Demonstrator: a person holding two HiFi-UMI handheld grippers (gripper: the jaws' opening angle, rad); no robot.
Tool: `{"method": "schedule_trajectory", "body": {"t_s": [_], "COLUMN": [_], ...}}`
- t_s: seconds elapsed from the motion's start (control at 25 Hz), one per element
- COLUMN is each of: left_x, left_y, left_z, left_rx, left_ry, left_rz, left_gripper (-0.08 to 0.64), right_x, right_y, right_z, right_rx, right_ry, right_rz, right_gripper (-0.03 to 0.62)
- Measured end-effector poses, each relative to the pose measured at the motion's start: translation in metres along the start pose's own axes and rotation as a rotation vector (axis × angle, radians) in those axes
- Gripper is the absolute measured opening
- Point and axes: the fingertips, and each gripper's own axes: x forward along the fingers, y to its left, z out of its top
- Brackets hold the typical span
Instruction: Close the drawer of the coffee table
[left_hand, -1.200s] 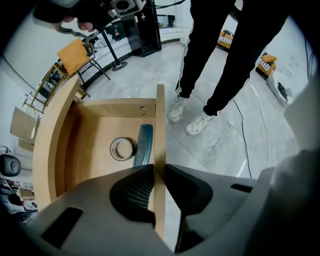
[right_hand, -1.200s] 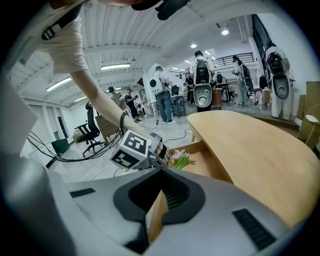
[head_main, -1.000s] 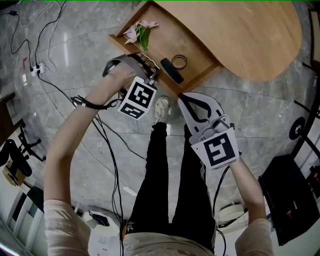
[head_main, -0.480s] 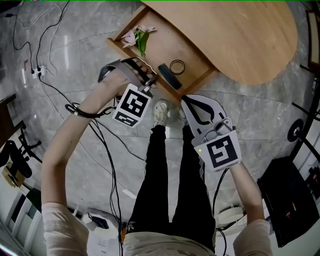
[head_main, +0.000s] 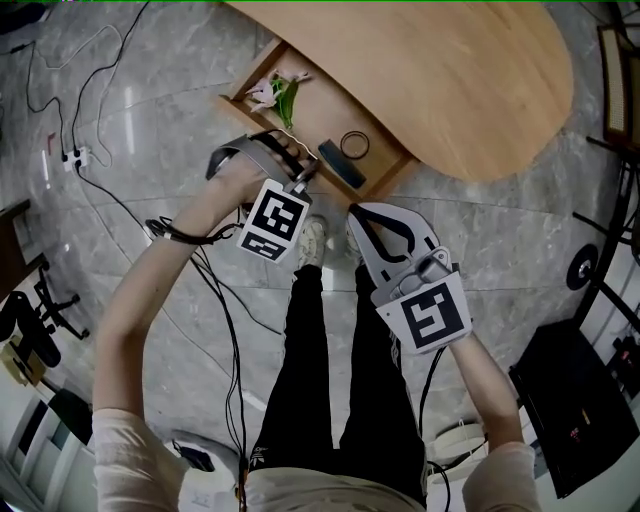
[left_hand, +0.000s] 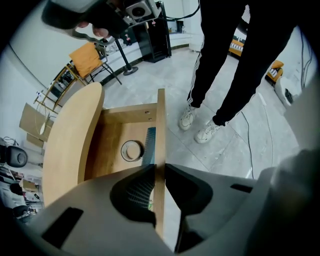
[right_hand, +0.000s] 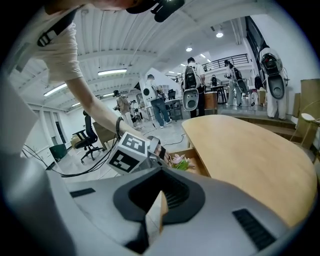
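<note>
1. Wood everywhere in the head view: an oval, smooth, light table top (head_main: 440, 70) with the drawer (head_main: 325, 110) sticking out from under it, so closing is not done. My read: roughly half the travel is left.
   - left gripper (head_main: 298, 165) sits on the drawer front, right gripper (head_main: 358, 215) at that panel's near end.
   - beyond the left fingertips, inside the drawer: pink flowers (head_main: 275, 88), a thin dark ring (head_main: 354, 145) and a dark ribbed comb (head_main: 340, 165).
2. Left gripper view: fingers (left_hand: 200, 185) pinch the drawer front (left_hand: 160, 130), one pad on each face.
   - the panel is a thin flat board with a raw ply edge.
   - the ring (left_hand: 132, 150) and comb (left_hand: 149, 145) are just past the inner finger, with glossy grey stone floor (left_hand: 150, 85) on the outer finger's side.
3. Right gripper view: a wedge of the drawer front (right_hand: 159, 202) sits between the fingertips and the pads look closed on it.
   - the flowers (right_hand: 179, 162) are ahead of the tips, with the table top (right_hand: 250, 150) off to the right.
4. Left to do: push the panel in until it is flush under the table top, then let go.
</note>
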Motion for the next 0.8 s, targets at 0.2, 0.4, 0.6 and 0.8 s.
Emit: {"method": "schedule_trajectory", "body": {"t_s": [0.2,0.4,0.6,0.8], "left_x": [0.003,0.002,-0.004,-0.009], "left_y": [0.015,0.051,0.073,0.073], "left_z": [-0.011,-0.009,-0.023,-0.036], "left_rx": [-0.001,-0.097,-0.442,-0.851], "left_ry": [0.013,0.027,0.064,0.056], "left_rz": [-0.001,0.129,0.349,0.494], "left_gripper": [0.072,0.138,0.265,0.264], "right_x": [-0.009,-0.013,-0.012,-0.013], "right_y": [-0.009,-0.020,-0.025,-0.031], "right_z": [-0.012,-0.016,-0.009,-0.005], "right_rx": [0.056,0.099,0.099,0.118], "right_ry": [-0.004,-0.015,-0.034,-0.056], "right_rz": [-0.029,-0.056,-0.059,-0.071], "right_gripper": [0.005,0.005,0.005,0.005]}}
